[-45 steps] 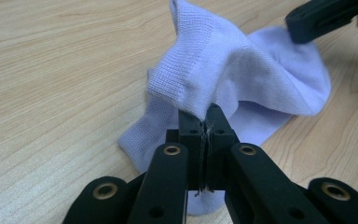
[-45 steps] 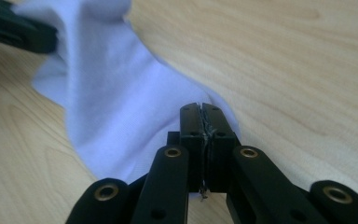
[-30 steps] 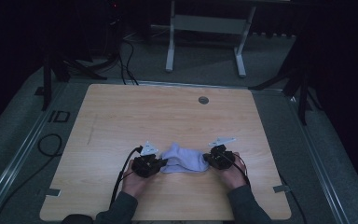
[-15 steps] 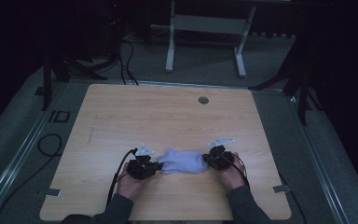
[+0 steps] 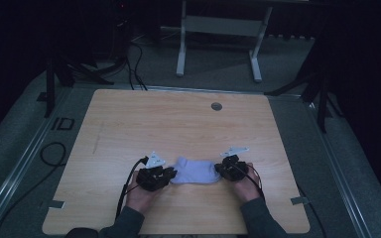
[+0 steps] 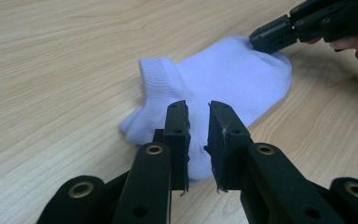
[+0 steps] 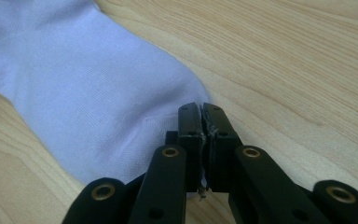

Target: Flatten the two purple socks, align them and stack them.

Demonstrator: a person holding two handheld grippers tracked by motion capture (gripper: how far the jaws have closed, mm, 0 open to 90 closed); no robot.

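A light blue ankle sock (image 5: 194, 171) lies flat on the wooden table (image 5: 178, 124), stretched between my two grippers near the front edge. My left gripper (image 5: 171, 173) is at the sock's cuff and heel end. Its jaws (image 6: 198, 109) have just been opening and now stand a little apart, with the sock (image 6: 223, 74) lying just beyond them and not pinched. My right gripper (image 5: 221, 170) is shut on the toe edge of the sock (image 7: 74, 93), with a thin fold of fabric caught between its jaws (image 7: 202, 109). The right gripper (image 6: 270, 37) also appears at the far end in the left gripper view.
A round grommet (image 5: 217, 106) sits in the table's far middle. Behind the table stands a grey metal frame (image 5: 218, 29). Cables (image 5: 54, 153) lie on the dark floor at the left. Bare wood stretches beyond the sock.
The left gripper's jaws have parted and let go of the sock's heel end. The sock has settled flatter on the table. The right gripper keeps its hold and has not moved.
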